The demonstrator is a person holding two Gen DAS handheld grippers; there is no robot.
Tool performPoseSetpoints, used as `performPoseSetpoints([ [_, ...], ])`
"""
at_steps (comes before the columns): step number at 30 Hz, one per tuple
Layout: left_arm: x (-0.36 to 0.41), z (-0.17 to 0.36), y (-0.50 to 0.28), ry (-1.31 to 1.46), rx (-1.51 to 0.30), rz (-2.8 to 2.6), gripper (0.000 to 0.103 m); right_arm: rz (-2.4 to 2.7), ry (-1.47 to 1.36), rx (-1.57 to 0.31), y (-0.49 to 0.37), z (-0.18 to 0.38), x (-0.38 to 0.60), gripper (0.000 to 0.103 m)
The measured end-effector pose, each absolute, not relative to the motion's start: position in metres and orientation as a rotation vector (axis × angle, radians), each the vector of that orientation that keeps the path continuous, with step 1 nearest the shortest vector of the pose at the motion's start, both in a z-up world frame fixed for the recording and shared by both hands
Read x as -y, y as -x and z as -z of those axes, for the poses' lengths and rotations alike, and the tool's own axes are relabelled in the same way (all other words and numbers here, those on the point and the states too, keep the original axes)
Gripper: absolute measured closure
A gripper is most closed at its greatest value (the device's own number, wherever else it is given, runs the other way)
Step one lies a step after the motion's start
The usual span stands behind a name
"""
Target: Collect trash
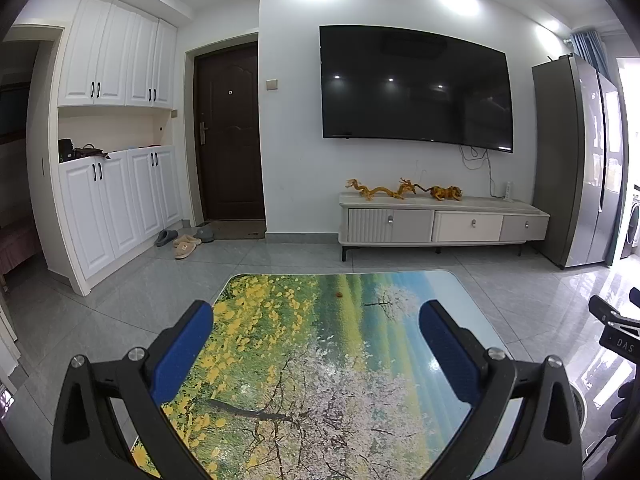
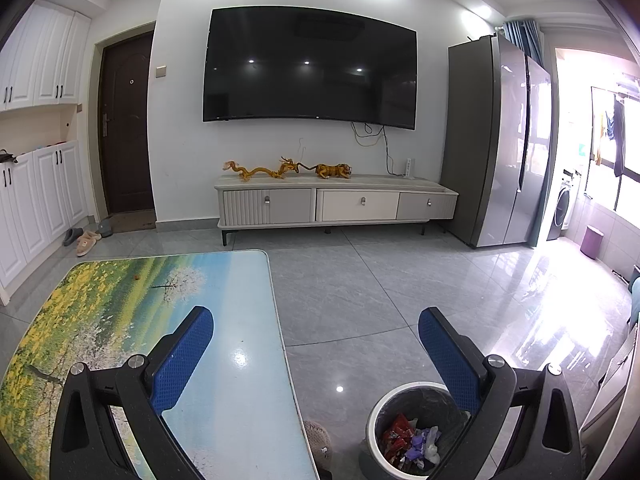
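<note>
With wrappers already in the bin (image 2: 412,432), the collecting looks close to done.

Since the table (image 1: 320,360) shows only one small brown scrap (image 1: 339,293) near its far edge, that bit seems to be what is left to gather. Beside the table on the floor, the white bin, lined in black, holds red and purple wrappers and some pale crumpled pieces. Both the left gripper (image 1: 316,344) and the right gripper (image 2: 316,348) hover with jaws spread wide and nothing between them, the right one partly above the bin's rim.
</note>
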State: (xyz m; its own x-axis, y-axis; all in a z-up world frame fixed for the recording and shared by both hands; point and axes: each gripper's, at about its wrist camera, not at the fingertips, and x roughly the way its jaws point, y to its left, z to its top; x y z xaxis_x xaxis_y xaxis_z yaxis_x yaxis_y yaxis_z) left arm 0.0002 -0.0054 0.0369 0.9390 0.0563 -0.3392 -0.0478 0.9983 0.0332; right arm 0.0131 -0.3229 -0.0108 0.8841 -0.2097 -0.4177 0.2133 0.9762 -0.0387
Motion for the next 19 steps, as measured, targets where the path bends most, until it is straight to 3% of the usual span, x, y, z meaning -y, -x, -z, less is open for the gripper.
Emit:
performPoseSetpoints([
  [19,0.0058,-0.0365,-0.0014,-0.023,-0.349,-0.051,0.000,0.220,-0.005,-0.433,-0.0125,0.0104,0.3216,0.000],
])
